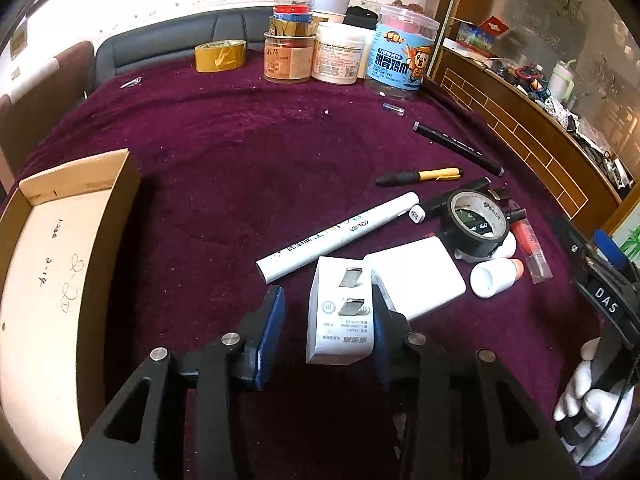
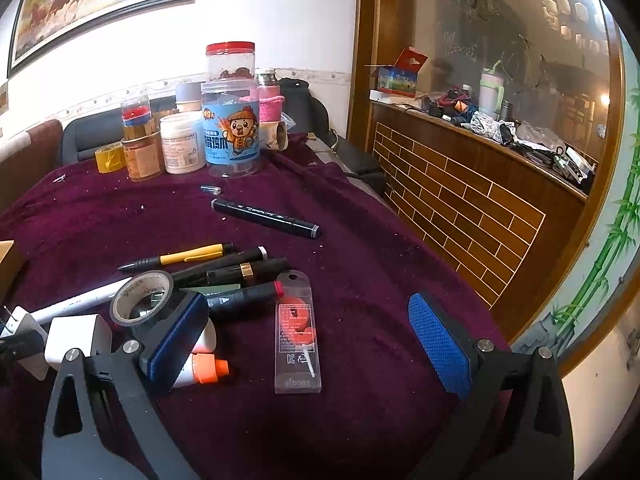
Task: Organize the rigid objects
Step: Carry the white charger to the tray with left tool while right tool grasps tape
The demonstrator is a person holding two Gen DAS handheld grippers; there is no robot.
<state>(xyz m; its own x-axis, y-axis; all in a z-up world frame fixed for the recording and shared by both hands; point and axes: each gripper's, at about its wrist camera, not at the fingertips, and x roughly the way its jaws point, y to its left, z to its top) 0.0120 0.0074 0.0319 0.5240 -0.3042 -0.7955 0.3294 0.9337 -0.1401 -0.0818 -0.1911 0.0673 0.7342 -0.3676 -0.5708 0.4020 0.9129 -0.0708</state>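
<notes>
Left wrist view: my left gripper (image 1: 326,322) is part open around the white boxy plug-in charger with two metal prongs (image 1: 340,316). Right pad touches its side, left pad stands off with a clear gap, so no real grip. Charger sits on the purple cloth-covered table (image 1: 224,152) near the front edge, touching the flat white rectangular power bank (image 1: 420,280). Open cardboard box (image 1: 52,276) is at the left edge, likely the drop spot. Charger looks rigid, light, smooth plastic, so slippery; I'd pinch the two flat side faces mid-body and keep off the prongs. Long white marker pen (image 1: 340,236) lies just beyond it. Right wrist view: my right gripper (image 2: 306,342) is wide open, holding nothing, over the clear plastic blister pack with red contents (image 2: 298,334). Pack looks thin, flimsy and slick; take it across the long edges. Black tape roll (image 2: 142,298) and the small white bottle with orange cap (image 2: 202,364) sit beside my left finger.
</notes>
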